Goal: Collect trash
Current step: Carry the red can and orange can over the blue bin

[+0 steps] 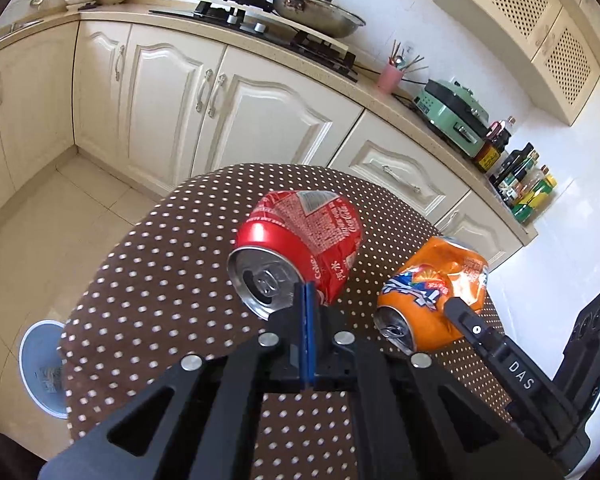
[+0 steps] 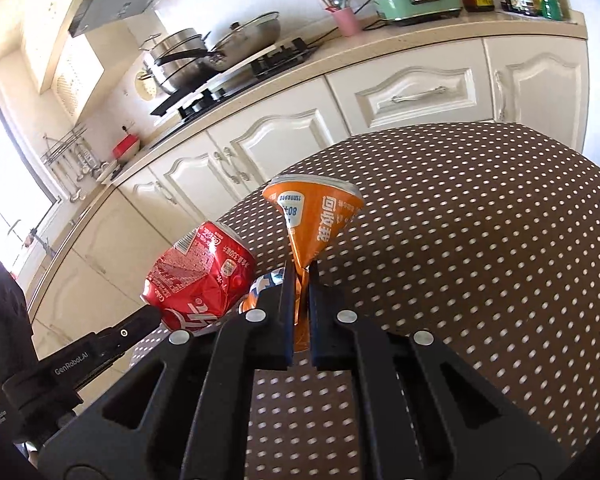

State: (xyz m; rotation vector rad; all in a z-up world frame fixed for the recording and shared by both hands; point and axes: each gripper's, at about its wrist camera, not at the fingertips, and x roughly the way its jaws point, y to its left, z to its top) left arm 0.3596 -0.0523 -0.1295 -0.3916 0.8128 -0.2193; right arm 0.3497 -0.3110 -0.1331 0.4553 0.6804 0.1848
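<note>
Your fingers are clamped on both crushed cans above the dotted table [image 1: 140,264], left gripper [image 1: 306,292] pinching the red can [image 1: 300,240], right gripper [image 2: 300,280] the orange can [image 2: 312,216], and the bin [image 1: 40,368] sits on the floor nearer your left hand.

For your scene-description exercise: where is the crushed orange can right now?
In the right wrist view the orange can sits centre frame, pinched between the right gripper fingers above the dotted tablecloth, with the red can just to its left.
</note>
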